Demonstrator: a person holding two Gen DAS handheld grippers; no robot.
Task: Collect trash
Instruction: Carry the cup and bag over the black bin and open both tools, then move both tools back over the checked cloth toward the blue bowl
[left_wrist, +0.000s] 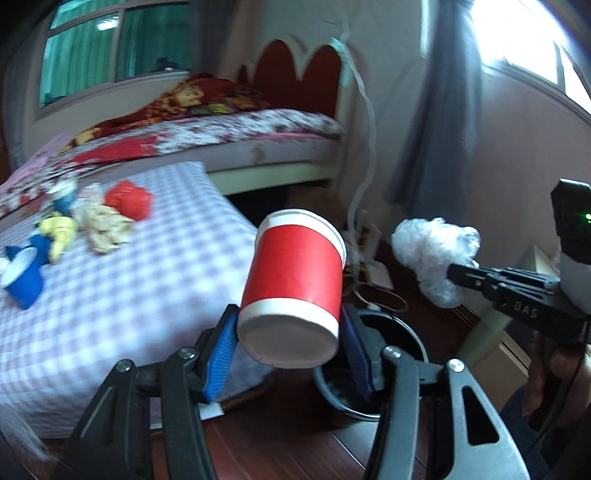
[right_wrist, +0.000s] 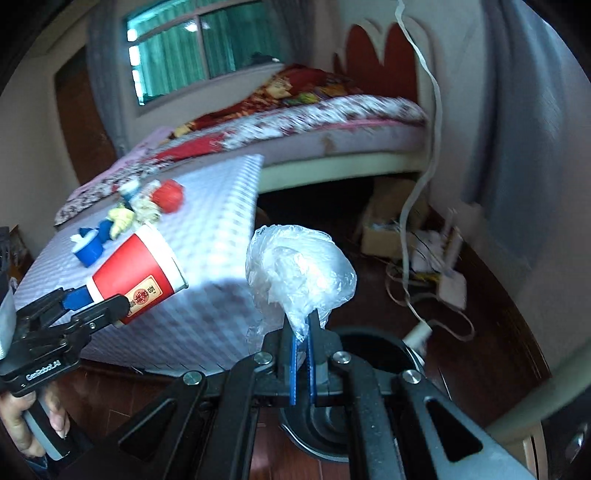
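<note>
Black waste bin (left_wrist: 402, 332): stood on the dark wooden floor (left_wrist: 280, 443) beside the table, at 6 o'clock in both wrist views, below the fingers; contents too dark to tell.

Red-and-white paper cup (left_wrist: 295, 291): tilted, base toward the left wrist camera, mouth pointing away; interior not visible. Pinched at its lower wall between the blue pads (left_wrist: 221, 354) of the left gripper (left_wrist: 291, 347), one pad on each side. In the right wrist view it appeared at 9 o'clock.

Crumpled clear plastic bag (right_wrist: 299, 273): a loose ball, its gathered tail nipped between the near-closed fingers of the right gripper (right_wrist: 303, 332), the bulk standing beyond the fingertips. In the left wrist view it appeared at 3 o'clock.

Table with checked cloth (left_wrist: 110, 288): at 9 o'clock in the left wrist view. On it, well apart from both grippers: a blue cup (left_wrist: 22, 277), a crumpled paper wad (left_wrist: 101, 225), a red crushed cup (left_wrist: 129, 199), a yellow wrapper (left_wrist: 59, 229).

Bed (left_wrist: 221, 133): at 11 o'clock, behind the table.
</note>
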